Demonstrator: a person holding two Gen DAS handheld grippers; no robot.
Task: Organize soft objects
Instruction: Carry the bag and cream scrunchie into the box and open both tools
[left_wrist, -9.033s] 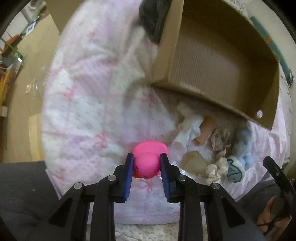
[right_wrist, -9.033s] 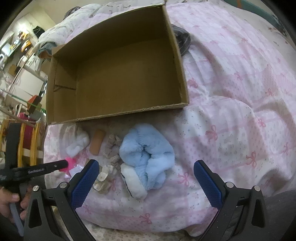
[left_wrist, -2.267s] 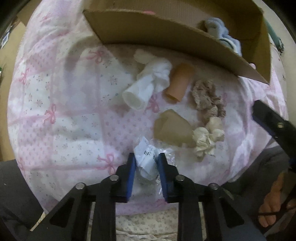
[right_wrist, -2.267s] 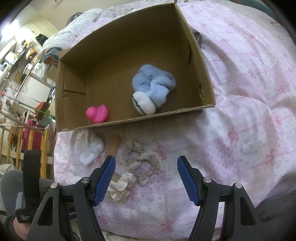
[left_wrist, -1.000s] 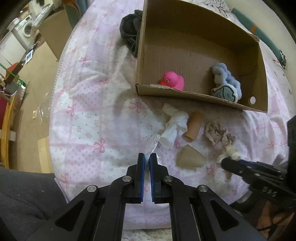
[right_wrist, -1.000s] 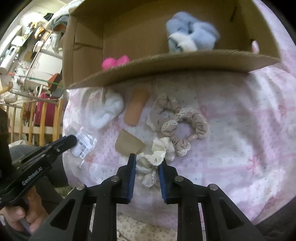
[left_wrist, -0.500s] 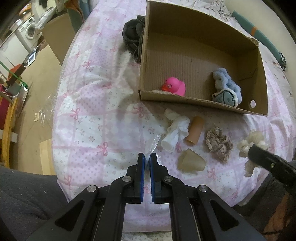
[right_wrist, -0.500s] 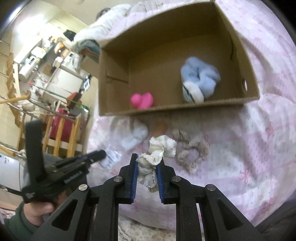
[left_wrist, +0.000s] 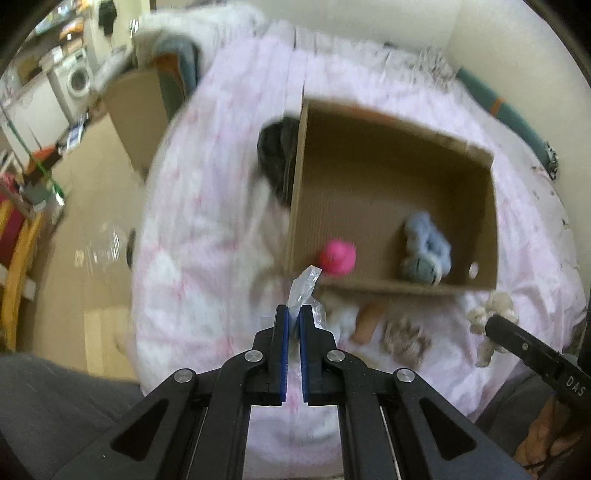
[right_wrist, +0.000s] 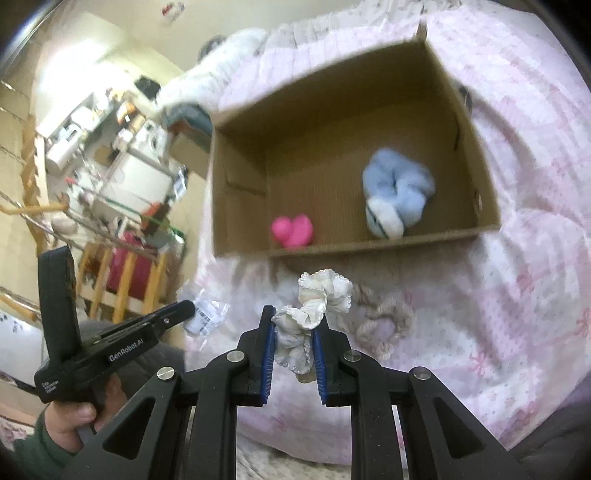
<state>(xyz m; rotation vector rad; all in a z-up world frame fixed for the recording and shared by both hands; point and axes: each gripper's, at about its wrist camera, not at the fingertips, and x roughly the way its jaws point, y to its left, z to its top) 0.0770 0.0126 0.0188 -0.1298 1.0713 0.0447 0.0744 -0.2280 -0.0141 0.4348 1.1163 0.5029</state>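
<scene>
Both tools are matte black plastic. The left gripper (left_wrist: 291, 314) has two long flat fingers lined with blue ribbed pads (left_wrist: 283, 343), silver round screws at the linkage joints and triangular cut-outs low in the frame. The right gripper (right_wrist: 293, 325) is built the same. At lower left of the right view, white "GenRobot.AI" lettering marks the handle; a bare-skinned hand (right_wrist: 79, 417) shows a dark green sleeve.

L hand-held gripper (left_wrist: 291, 317) was raised, jaws nearly together, pinching a thin clear plastic bag (left_wrist: 303, 286). R hand-held gripper (right_wrist: 291, 332) was also aloft, jaws clamped w/ a cream scrunchie (right_wrist: 314, 308) between them.
</scene>
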